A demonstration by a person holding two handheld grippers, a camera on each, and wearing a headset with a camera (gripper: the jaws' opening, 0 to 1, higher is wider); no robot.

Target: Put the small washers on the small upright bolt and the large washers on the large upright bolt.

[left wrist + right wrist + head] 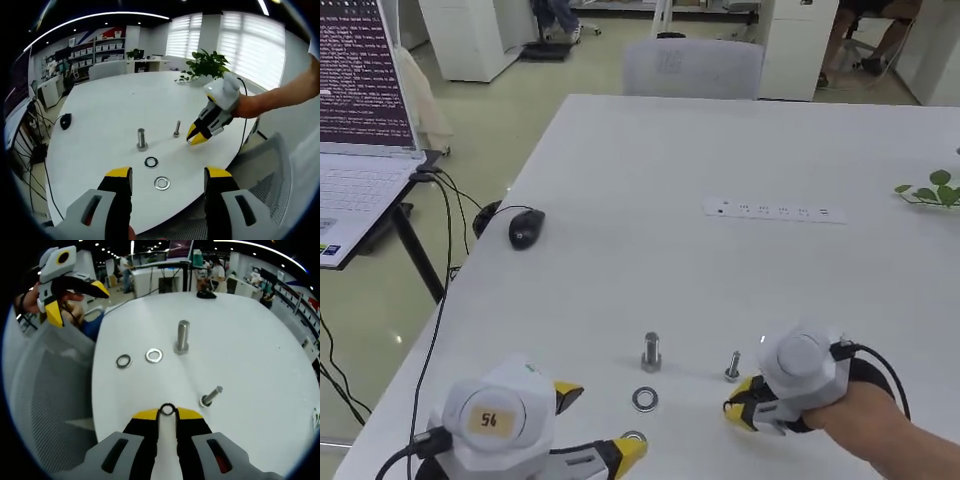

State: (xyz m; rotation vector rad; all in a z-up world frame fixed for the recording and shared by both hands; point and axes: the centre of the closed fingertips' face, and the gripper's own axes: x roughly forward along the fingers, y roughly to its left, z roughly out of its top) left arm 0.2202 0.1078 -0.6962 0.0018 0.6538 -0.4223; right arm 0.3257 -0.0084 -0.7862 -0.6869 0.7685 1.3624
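The large upright bolt (651, 352) (141, 139) (182, 336) and the small upright bolt (733, 367) (177, 129) (212, 396) stand near the table's front edge. Two large washers lie flat in front of the large bolt: one (644, 399) (151, 162) (154, 355) close to it, the other (634, 438) (161, 183) (123, 361) nearer my left gripper. My left gripper (600, 425) (168, 175) is open, just short of that washer. My right gripper (735, 410) (168, 414) is shut on a small washer (168, 409), held on edge a little in front of the small bolt.
A white power strip (775, 211) lies mid-table, a black mouse (525, 228) at the left edge, plant leaves (930, 190) at the right. A laptop (355, 110) sits on a stand to the left, with cables hanging. A grey chair (692, 68) stands at the far side.
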